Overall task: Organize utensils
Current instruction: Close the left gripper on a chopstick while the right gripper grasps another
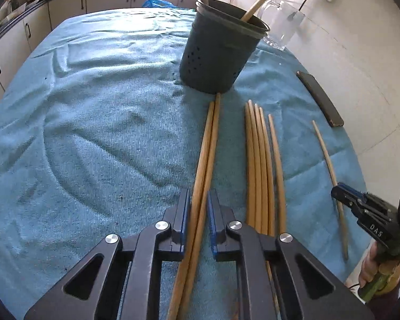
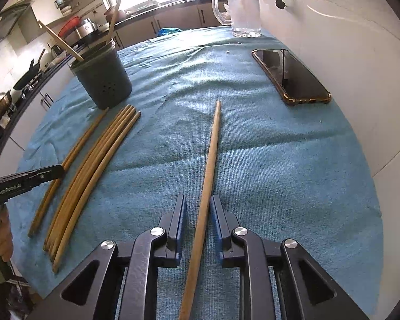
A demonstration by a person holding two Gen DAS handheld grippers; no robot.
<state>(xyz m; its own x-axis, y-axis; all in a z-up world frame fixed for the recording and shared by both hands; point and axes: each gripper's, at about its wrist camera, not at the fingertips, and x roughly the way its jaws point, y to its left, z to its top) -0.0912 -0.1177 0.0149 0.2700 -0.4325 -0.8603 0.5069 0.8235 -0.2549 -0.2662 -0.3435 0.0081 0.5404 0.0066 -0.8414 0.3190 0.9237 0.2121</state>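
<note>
With both tongs low over the teal towel point(image 2: 266, 160), the left gripper point(image 1: 199, 210) has a pair of chopsticks point(image 1: 209, 144) running straight up the gap between its blue-padded fingers point(image 1: 185, 210). The jaws stand parted; the left pad looks to be against the sticks, and a sliver of space shows on the right side, so no firm clamp is visible. Dead ahead of those fingers, just past the tips of the pair, stands the dark utensil holder point(image 1: 217, 50), with a couple of sticks already leaning out of its mouth. Just to the right of the left tongs lies a bundle of five chopsticks point(image 1: 261, 165), side by side and touching.

Over to the right gripper point(image 2: 198, 213): a single chopstick point(image 2: 212, 154) lies on the towel between its fingers point(image 2: 180, 216), pointing away, and the jaws are open with clear space on both sides of the stick. To the left of these tongs sit the bundle and the pair, with the other gripper's dark finger over the pair. Ahead and to the left is the holder; ahead and to the right, a phone point(image 2: 290, 76) lies flat, and beyond it a clear glass mug point(image 2: 242, 10) stands upright.
</note>
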